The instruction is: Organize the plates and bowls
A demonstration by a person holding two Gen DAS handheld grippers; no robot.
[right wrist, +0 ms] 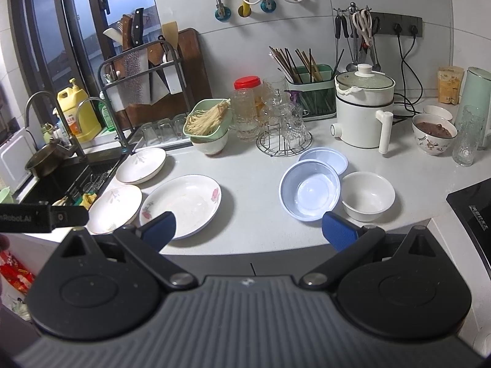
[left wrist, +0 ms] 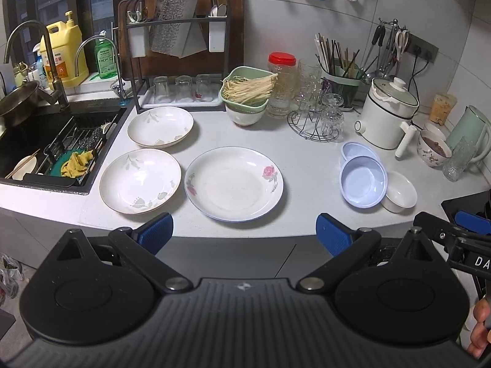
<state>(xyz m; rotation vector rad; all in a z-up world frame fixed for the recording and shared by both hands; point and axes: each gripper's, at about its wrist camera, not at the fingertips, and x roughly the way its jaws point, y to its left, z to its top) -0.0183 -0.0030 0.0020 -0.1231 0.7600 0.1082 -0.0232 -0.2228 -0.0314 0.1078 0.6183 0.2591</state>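
Both the left gripper [left wrist: 244, 233] and right gripper [right wrist: 248, 230] were held spread wide and empty, near the counter edge. Three shallow white ceramic plates, the rose-patterned plate [left wrist: 233, 183] and two leaf-patterned plates [left wrist: 140, 184] [left wrist: 160, 126], lay left; two pale blue plastic bowls [right wrist: 310, 194] [right wrist: 325, 158] and a small white bowl [right wrist: 368, 195] lay right. A plate was judged best gripped at its near rim and lifted level onto another.

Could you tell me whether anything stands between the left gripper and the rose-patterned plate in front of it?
Nothing visible does. The left gripper is open at the counter edge, and only bare countertop separates it from the rose plate.

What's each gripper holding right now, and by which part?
Nothing. Left gripper and right gripper both hang open short of the counter edge, nothing between their pads. Plates and bowls sit untouched.
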